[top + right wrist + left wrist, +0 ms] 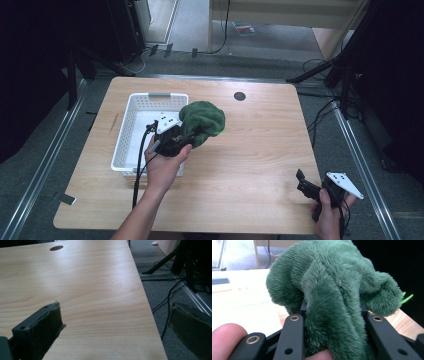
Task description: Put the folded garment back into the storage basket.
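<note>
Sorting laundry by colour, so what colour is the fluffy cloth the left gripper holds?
Dark green; the cloth shows best in the left gripper view.

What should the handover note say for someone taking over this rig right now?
Left gripper: jaws shut on the green plush cloth, bunched up and held off the table at the right rim of the white basket. In the left gripper view the cloth bulges out between the jaws.
Right gripper: jaws open, nothing between them, at the near right corner of the wooden table.
Done: cloth gripped and lifted.
Left: probably carrying the cloth to wherever it goes and letting go; whether it is heading into the basket or coming out of it cannot be told.
</note>
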Motion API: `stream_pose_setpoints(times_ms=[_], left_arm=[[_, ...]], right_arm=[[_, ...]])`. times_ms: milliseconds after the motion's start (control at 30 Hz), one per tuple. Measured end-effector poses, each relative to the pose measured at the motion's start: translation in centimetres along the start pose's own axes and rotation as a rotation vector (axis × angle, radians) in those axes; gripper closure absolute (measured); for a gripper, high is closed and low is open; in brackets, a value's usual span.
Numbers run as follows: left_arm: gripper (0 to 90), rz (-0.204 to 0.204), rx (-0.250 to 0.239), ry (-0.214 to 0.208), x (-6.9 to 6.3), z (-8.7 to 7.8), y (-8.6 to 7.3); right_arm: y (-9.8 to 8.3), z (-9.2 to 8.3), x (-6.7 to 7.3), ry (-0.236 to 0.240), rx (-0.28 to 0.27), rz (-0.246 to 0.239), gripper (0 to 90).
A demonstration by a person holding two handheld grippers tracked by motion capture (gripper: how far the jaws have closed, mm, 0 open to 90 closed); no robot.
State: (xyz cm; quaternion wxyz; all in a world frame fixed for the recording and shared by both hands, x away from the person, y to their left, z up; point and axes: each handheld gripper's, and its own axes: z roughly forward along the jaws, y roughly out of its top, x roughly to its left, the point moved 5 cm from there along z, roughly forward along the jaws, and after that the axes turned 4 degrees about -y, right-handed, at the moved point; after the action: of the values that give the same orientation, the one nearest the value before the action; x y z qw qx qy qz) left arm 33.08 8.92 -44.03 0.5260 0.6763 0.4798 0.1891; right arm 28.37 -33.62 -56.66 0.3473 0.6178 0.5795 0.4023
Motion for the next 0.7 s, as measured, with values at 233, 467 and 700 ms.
stream_pose_setpoints(times_ms=[233, 467, 700], left_arm=[[65.3, -0.022, -0.018, 0.025, 1.8, -1.2, 0.6], [65.1, -0.038, -0.038, 0.061, 4.0, -2.2, 0.8], [64.6, -0.048, -0.019, 0.119, 7.2, -2.3, 0.1]], right_arm=[[0.0, 0.0, 0.0, -0.001, -0.001, -0.004, 0.0], [0.0, 0.0, 0.0, -0.002, 0.000, -0.005, 0.0], [0.0, 0.0, 0.0, 0.000, -0.001, 0.000, 0.0]])
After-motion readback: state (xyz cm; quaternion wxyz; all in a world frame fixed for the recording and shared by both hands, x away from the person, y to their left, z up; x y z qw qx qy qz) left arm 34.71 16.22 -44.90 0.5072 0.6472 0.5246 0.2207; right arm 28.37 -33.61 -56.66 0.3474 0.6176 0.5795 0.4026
